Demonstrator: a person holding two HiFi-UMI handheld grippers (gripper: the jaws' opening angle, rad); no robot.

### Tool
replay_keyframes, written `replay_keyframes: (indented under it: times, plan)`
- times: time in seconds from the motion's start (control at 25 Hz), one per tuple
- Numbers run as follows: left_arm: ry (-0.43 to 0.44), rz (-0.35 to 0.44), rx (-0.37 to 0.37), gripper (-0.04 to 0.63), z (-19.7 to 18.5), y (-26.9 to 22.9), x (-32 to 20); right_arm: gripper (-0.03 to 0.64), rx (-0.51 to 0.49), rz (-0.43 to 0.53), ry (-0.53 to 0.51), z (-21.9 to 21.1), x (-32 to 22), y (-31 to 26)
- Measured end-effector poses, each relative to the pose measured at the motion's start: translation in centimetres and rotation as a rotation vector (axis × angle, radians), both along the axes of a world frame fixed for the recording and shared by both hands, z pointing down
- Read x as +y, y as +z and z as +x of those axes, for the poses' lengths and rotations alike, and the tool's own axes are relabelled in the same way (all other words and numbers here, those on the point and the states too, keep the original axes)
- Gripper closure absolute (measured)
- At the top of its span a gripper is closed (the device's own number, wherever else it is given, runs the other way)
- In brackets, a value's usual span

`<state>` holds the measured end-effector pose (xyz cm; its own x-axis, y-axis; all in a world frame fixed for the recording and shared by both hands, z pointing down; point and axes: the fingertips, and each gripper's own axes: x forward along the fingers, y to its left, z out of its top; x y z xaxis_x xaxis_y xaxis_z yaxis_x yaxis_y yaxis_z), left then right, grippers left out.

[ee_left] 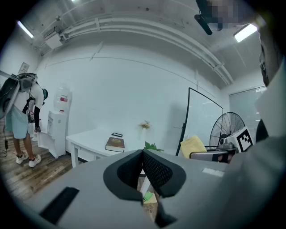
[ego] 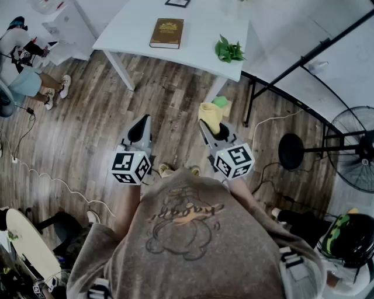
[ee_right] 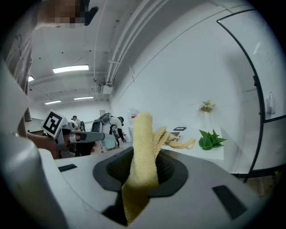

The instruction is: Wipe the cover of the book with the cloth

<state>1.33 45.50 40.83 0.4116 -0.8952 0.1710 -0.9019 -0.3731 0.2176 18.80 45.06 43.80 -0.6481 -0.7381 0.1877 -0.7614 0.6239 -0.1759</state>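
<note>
- The right gripper (ego: 215,131) grips the yellow cloth (ego: 209,113); the left gripper (ego: 142,129), beside it, is closed on nothing.
- The book (ego: 167,32) lies on the white table (ego: 128,23), well ahead of both.
- Approach step, I judge: the cloth must next travel forward onto the cover.

The gold print on the brown hardcover book (ego: 166,32) was too small to read, the small black-framed object (ego: 177,3) was cut by the head view's top edge, and the black standing fan (ego: 355,149) ran off its right edge.
</note>
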Motion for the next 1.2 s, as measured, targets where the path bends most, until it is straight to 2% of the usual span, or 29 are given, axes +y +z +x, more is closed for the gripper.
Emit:
replay_keyframes:
  times: [0.36,0.92,1.2]
  plan:
    - [-0.014,-0.002,0.012,0.592,-1.8,0.2,-0.4,0.514,-0.018,-0.019,-0.008,-1.8,-0.3,0.1]
    - [0.050,-0.016,0.023,0.592,-6.4,2.0,-2.5,0.509,-0.005,-0.057,0.046,-7.0,-1.0,2.0]
    - [0.066,-0.028,0.039,0.592,-7.8,3.1,-5.0,0.509,-0.012,-0.073,0.058,-8.5,-3.9,2.9]
